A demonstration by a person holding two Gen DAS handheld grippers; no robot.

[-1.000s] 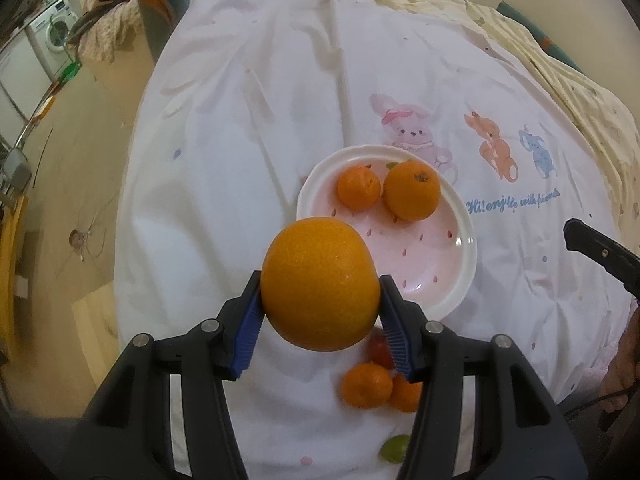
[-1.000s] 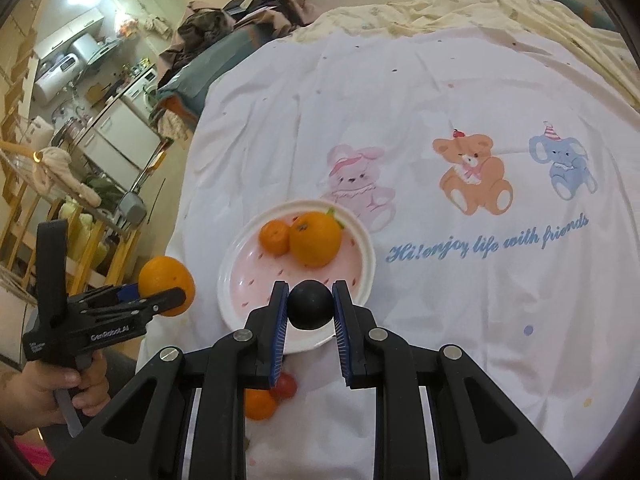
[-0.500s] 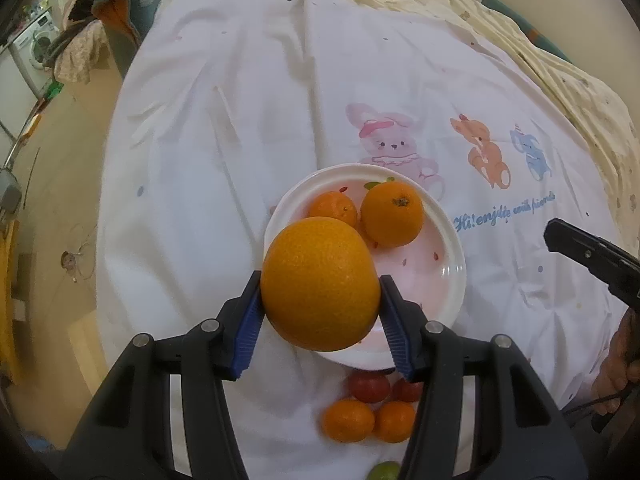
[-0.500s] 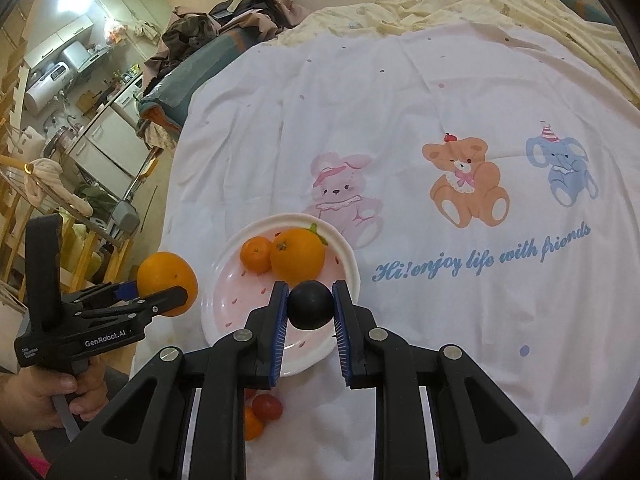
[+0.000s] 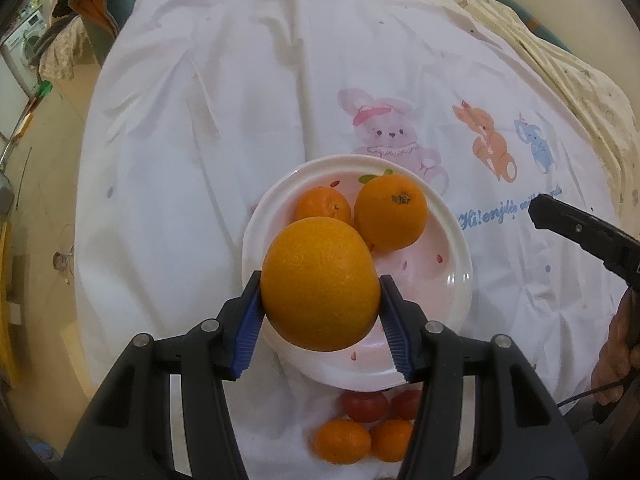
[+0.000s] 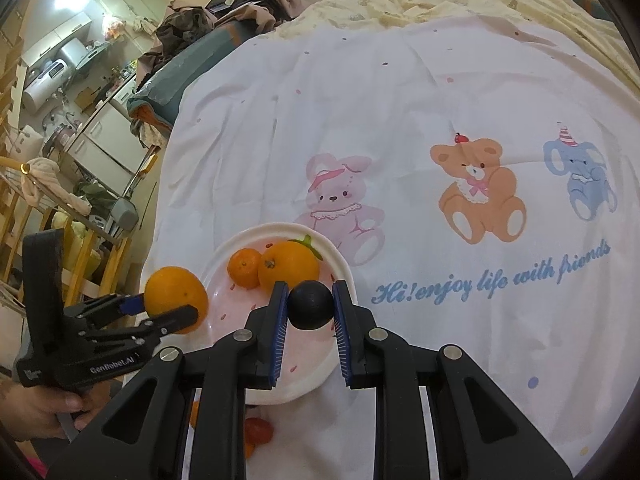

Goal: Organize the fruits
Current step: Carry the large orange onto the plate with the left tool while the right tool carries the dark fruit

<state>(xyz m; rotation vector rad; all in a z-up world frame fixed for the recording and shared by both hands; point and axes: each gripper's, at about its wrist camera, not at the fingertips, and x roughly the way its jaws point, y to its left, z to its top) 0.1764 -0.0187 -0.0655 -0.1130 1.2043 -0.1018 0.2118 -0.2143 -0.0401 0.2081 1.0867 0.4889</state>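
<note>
My left gripper (image 5: 320,316) is shut on a large orange (image 5: 320,284) and holds it over the near left part of a white and pink plate (image 5: 452,280). On the plate lie a small mandarin (image 5: 322,204) and a medium orange (image 5: 390,210). My right gripper (image 6: 310,312) is shut on a small dark round fruit (image 6: 310,304) above the same plate (image 6: 224,312), near its right side. In the right wrist view the left gripper (image 6: 160,312) shows at the plate's left rim with the large orange (image 6: 176,296).
In front of the plate lie two red tomatoes (image 5: 366,406) and two small mandarins (image 5: 342,440) on the white cartoon-print cloth (image 5: 200,120). The cloth's left edge drops to the floor (image 5: 36,200). Cluttered furniture (image 6: 80,120) stands at the far left.
Both grippers have come forward and lower toward the plate. The large orange now hangs over the plate instead of before its near rim. The dark fruit sits further over the plate.
</note>
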